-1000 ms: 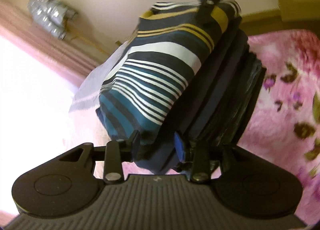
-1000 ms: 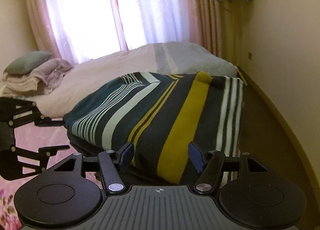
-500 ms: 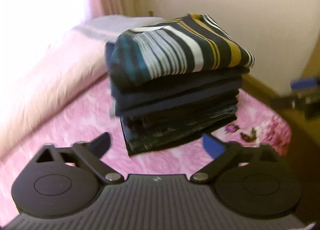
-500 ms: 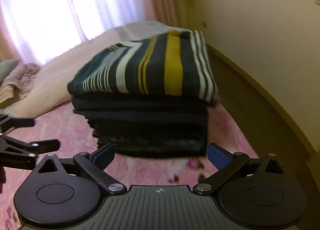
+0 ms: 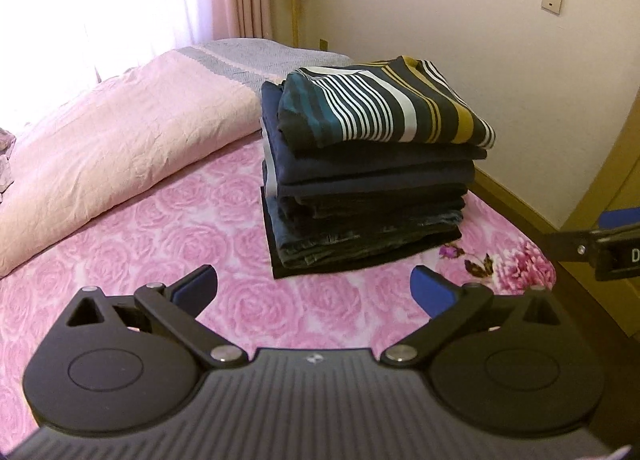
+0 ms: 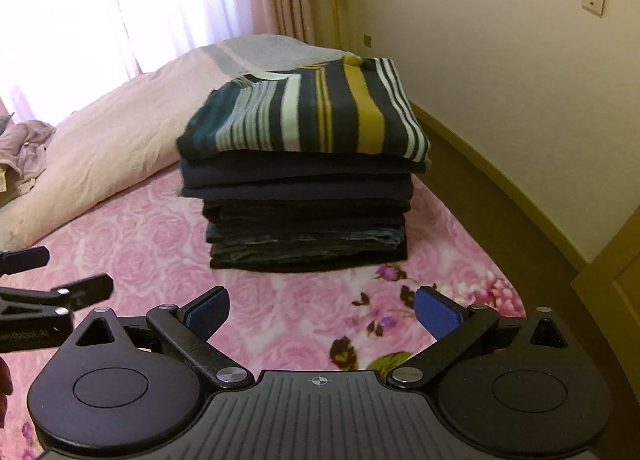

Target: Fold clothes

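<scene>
A folded striped shirt [image 5: 384, 108] in navy, teal, white and mustard lies on top of a stack of several dark folded clothes [image 5: 368, 212] on the pink rose bedspread [image 5: 200, 228]. The shirt [image 6: 312, 116] and the stack [image 6: 304, 220] also show in the right wrist view. My left gripper [image 5: 314, 292] is open and empty, a short way in front of the stack. My right gripper [image 6: 322, 310] is open and empty, also back from the stack. Each gripper shows at the edge of the other's view.
A pale pink duvet [image 5: 112, 140] lies rolled along the bed's far left side. Crumpled clothes [image 6: 24, 148] sit at the far left. A wall [image 5: 480, 40] and strip of floor [image 6: 480, 180] run to the right of the bed. Bright curtains [image 5: 140, 0] hang behind.
Both grippers let go of the striped shirt and opened. They pulled back from the stack, which now sits whole on the bed with the shirt on top.
</scene>
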A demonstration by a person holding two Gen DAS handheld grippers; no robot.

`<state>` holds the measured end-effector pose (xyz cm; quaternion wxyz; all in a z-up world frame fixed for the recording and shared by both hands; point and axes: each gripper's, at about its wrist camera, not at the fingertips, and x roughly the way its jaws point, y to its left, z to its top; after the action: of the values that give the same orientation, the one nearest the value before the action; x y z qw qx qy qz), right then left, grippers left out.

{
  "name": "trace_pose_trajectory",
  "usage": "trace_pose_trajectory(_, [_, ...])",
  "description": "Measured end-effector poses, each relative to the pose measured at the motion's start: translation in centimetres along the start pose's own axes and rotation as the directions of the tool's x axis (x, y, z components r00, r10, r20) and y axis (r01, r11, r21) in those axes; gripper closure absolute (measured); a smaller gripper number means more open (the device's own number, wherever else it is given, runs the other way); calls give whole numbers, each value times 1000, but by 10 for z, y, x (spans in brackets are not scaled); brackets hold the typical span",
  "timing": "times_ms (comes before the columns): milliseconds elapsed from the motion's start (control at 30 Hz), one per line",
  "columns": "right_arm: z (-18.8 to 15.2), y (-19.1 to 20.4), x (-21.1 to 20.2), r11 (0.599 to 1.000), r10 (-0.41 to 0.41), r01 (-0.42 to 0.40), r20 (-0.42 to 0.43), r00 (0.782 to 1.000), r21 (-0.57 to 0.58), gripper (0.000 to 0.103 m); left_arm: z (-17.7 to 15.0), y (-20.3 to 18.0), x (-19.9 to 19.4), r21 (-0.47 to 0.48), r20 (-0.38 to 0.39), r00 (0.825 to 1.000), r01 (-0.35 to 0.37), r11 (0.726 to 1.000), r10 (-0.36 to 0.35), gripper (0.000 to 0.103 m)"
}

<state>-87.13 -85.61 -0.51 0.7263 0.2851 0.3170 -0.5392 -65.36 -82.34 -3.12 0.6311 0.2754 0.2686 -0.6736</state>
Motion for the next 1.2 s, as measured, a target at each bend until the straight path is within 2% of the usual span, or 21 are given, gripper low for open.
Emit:
trace_pose_trajectory(333, [2,20,-14,999,13,-12,22,1000,-48,2,5,-1,-15,-23,12,999,-33,999,33,2])
trace_pose_trajectory(533, [10,10,-13,996,26,-23,26,999,-86,2,11,-17,-13,-52,9,999,-52,997,53,2])
trace_pose_trajectory(767, [12,-5,-15,994,35,-31,38,999,-106,2,12,-30,-9,-108,-30,996,-84,991,81,2])
trace_pose_trajectory(1200, [11,-20,-15,993,60,-56,32,998,-107,2,14,-54,-7,-84,-40,991,-132,988,129,2])
